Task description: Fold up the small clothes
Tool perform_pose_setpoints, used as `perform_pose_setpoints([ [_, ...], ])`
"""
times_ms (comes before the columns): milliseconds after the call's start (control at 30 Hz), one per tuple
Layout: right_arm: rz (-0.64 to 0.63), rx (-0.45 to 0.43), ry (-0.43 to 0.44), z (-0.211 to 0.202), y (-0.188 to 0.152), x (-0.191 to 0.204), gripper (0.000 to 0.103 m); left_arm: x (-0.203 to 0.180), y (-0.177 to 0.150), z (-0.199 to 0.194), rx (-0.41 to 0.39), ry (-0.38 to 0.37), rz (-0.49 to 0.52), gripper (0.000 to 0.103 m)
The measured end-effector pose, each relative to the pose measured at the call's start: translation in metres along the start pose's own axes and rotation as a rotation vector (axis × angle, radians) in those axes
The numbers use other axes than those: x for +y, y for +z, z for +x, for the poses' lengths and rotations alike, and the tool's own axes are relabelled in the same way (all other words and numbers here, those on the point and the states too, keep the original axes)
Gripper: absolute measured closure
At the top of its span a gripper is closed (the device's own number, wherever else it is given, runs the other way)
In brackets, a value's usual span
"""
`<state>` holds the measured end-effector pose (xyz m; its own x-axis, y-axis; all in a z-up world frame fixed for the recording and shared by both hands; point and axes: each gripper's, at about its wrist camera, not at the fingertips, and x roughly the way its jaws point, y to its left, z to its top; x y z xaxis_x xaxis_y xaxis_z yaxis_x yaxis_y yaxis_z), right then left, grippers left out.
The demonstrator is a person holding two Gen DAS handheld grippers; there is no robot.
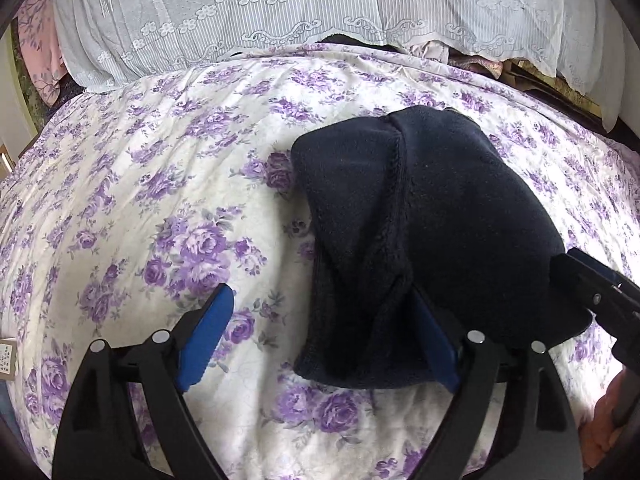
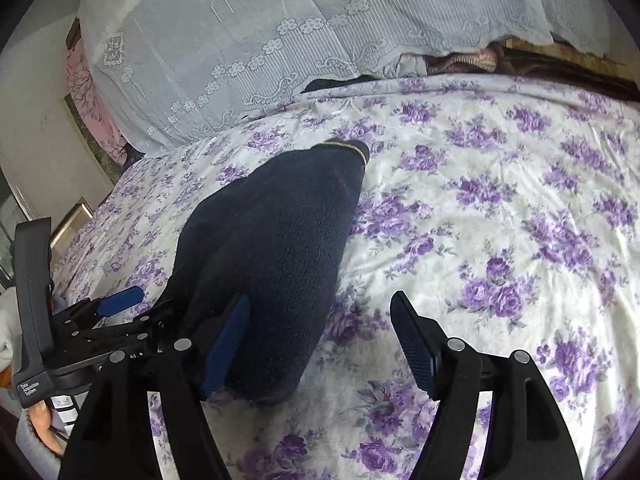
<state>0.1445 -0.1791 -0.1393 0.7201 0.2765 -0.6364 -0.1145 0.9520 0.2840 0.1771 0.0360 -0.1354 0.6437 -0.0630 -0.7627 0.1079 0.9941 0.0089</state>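
Observation:
A small dark navy garment (image 1: 432, 220) lies folded in a bundle on the purple-flowered bedspread (image 1: 160, 200). My left gripper (image 1: 320, 300) stands open at the garment's near left edge; the cloth drapes over its right finger, and its left blue pad (image 1: 208, 332) is over bare bedspread. In the right wrist view the same garment (image 2: 272, 240) stretches away, with a thin gold trim at its far tip. My right gripper (image 2: 320, 304) is open too: its left pad (image 2: 228, 340) rests against the garment's near end, its right finger over the bedspread (image 2: 500, 200). Nothing is pinched.
A white lace cover (image 1: 280, 12) drapes a pile along the bed's far side, with pink fabric (image 1: 40, 40) at the far left. The right gripper (image 1: 600, 292) shows at the garment's right edge, the left gripper (image 2: 120, 304) at its left. A hand (image 1: 608, 420) shows at the lower right.

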Motion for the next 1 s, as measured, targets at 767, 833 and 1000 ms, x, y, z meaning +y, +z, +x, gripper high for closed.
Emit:
perform_pose_setpoints([
  [767,-0.092,-0.022,-0.001,-0.001,0.003,0.02,0.058,-0.005,0.0,-0.005,-0.019,0.032,0.028,0.02],
  [833,-0.101,-0.043,-0.004,-0.006,0.003,0.023,0.058,-0.005,0.001,-0.007,-0.022,0.029,0.026,0.02],
  [1000,-0.085,-0.109,0.028,-0.023,0.019,0.025,0.058,0.004,0.015,-0.024,-0.044,-0.074,-0.017,0.02],
])
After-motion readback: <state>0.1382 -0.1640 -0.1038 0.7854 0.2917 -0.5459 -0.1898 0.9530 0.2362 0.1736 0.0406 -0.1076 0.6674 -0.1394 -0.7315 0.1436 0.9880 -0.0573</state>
